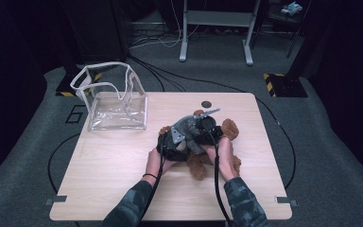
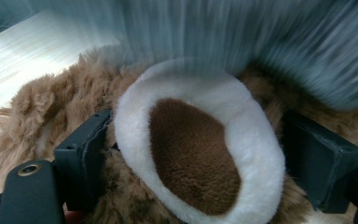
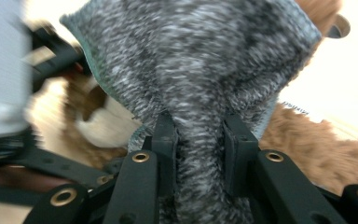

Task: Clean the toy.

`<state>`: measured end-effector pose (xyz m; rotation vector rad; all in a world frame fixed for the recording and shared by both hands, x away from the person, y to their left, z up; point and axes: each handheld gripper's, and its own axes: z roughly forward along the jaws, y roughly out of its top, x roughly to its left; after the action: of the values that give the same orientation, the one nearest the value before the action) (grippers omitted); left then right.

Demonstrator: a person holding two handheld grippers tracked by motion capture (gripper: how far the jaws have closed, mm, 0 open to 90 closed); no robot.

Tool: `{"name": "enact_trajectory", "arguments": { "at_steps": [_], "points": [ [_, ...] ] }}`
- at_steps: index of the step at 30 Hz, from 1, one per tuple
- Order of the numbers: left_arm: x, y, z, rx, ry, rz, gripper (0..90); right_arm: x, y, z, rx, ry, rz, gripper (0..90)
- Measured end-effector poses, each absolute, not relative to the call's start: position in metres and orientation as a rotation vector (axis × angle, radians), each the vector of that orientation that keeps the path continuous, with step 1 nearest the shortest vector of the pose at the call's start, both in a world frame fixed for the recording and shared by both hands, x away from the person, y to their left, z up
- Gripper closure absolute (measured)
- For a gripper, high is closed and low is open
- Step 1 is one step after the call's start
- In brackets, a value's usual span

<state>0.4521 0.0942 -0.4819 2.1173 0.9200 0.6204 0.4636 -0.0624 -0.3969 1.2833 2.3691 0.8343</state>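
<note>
Right gripper (image 3: 199,140) clamped on speckled grey knitted garment (image 3: 191,60), left gripper (image 2: 196,154) gripping brown plush teddy bear's (image 2: 51,102) white-rimmed foot mid-table; dressing barely begun, garment bunched above bear, not on.

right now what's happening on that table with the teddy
A person works on a brown plush bear lying on the wooden table. The left gripper clamps one of the bear's feet, with its white-rimmed brown sole between the jaws. The right gripper pinches a bunched grey knit garment held over the bear. A clear plastic bag stands open at the table's far left corner.
</note>
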Motion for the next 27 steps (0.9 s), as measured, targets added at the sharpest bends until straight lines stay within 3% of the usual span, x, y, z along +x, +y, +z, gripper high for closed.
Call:
{"name": "enact_trajectory", "arguments": {
  "at_steps": [5,17,21,27],
  "points": [
    [0.452,0.095,-0.482,2.124,0.908,0.614,17.2,0.464,-0.070,-0.403,1.299,2.326,0.797,70.7],
    [0.453,0.096,-0.481,2.128,0.908,0.597,17.3,0.460,-0.144,-0.409,1.513,2.177,0.776,70.9],
    [0.453,0.097,-0.481,2.120,0.912,0.591,17.3,0.452,-0.141,-0.395,1.483,2.165,0.889,71.4],
    [0.454,0.097,-0.481,2.116,0.923,0.589,17.2,0.443,-0.099,-0.388,1.368,2.264,0.999,71.2]
  ]
}}
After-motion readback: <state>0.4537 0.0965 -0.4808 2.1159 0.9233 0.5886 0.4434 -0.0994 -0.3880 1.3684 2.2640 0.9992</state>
